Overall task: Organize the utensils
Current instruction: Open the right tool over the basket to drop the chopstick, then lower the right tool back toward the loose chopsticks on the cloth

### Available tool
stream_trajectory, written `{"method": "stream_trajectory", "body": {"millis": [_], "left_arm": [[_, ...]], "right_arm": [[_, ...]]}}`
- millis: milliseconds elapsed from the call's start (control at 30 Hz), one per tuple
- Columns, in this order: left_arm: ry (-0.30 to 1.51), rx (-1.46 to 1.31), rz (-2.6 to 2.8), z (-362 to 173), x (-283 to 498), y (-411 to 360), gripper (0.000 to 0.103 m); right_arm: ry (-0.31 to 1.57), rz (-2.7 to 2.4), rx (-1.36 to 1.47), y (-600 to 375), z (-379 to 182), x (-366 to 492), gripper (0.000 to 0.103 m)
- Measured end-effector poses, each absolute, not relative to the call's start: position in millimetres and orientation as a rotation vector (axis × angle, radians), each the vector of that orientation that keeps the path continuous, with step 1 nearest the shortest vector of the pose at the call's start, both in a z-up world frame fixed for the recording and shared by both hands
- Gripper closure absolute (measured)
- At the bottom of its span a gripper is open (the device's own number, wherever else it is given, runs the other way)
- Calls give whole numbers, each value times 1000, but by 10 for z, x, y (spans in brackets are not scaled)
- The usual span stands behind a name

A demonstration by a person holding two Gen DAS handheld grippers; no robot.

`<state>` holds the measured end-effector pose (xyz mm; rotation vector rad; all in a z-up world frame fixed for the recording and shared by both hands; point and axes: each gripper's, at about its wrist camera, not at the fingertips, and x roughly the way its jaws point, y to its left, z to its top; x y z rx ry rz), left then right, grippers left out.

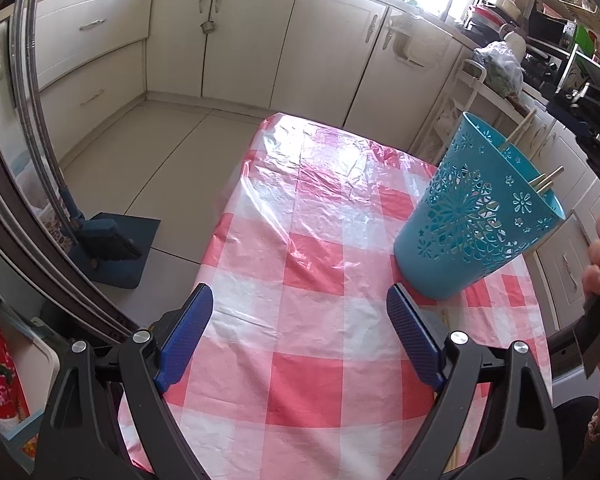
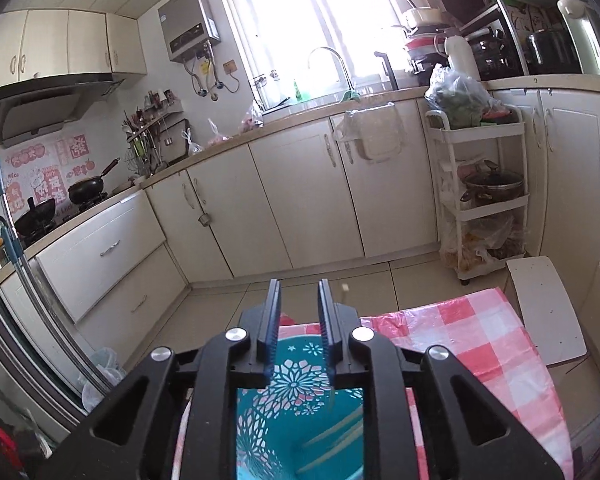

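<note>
Looking at the chopsticks: thin pale wooden sticks (image 1: 546,182) poking out of the blue cup (image 1: 476,216), so light, stiff and a bit slick; I'd guess they roll and slip unless pinched near the middle.
Cup: perforated plastic, looks light and tippy, sitting on the checkered tabletop (image 1: 300,264) at the right of the left-wrist view; best taken by the rim or wall.
Left gripper (image 1: 300,336): fingers spread wide, holding nothing, low over the cloth with the cup just ahead to the right.
Right gripper (image 2: 299,332): fingers close together but with a visible gap, nothing between them that I can see; it's right above the cup, looking down into it.
Inside the cup: a few sticks lie against the bottom in the lower middle of the right-wrist view, but I can't count them.
Hard to make out: a stick-like sliver behind the left gripper's right finger (image 1: 565,318), mostly covered, maybe a loose chopstick.
Cut off: the cup's near rim in the right-wrist view.
</note>
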<state>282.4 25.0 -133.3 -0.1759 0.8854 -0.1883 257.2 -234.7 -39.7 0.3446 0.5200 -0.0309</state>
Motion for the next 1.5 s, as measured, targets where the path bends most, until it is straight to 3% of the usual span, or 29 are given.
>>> {"method": "stream_trajectory", "body": {"millis": [233,400,633,1233,1500], "left_arm": [[880,-176,-168,-1334,2797,301,18],[880,-173,-159,-1336,2789,309,18],[883,-148,-140,-1362,2778,306,18],[880,-149,-130,-1374,2785,334,18],[883,-150,-128,-1373,2787,342,18]], "right_arm": [[454,-19,271,-2383,-144,1779,65],[573,-58,210,-2356,-599,1271,61],[811,-119,215,-2403,-1398,1137,61],[886,-34,166,-2162,-1634,1099,61],[936,57,124,-1955,-1746,1117,75]]}}
